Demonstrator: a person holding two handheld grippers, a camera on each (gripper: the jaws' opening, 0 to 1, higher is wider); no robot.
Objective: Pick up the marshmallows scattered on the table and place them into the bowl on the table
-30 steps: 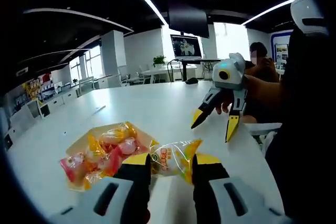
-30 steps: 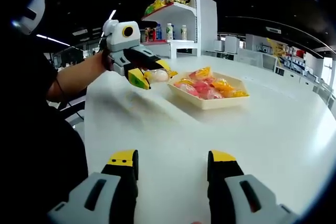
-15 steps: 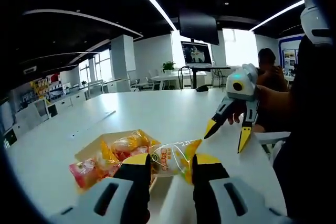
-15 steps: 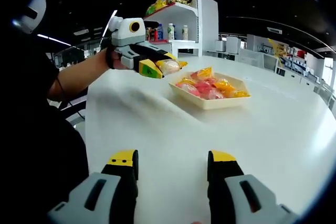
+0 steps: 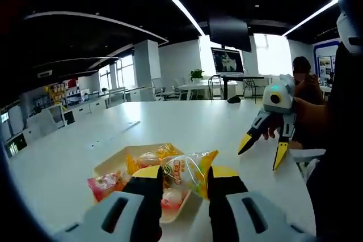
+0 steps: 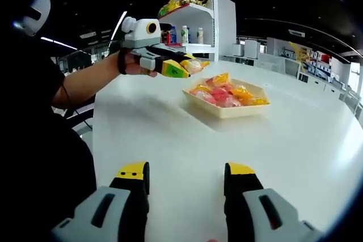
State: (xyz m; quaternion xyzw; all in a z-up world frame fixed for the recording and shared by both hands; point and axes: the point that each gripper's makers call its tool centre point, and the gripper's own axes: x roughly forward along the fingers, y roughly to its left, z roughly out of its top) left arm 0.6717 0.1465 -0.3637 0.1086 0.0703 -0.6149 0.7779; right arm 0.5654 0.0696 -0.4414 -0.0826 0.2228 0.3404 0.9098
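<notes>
A yellow-and-clear wrapped marshmallow packet is pinched between the left gripper's yellow-tipped fingers, above the near edge of the shallow cream square bowl of wrapped sweets on the white bench. The right gripper hovers low over bare benchtop, fingers spread wide and holding nothing.

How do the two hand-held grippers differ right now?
The left hand-held gripper is shut on a marshmallow packet, held above the bowl; the right hand-held gripper is open and holds nothing. Both have yellow-tipped jaws.
</notes>
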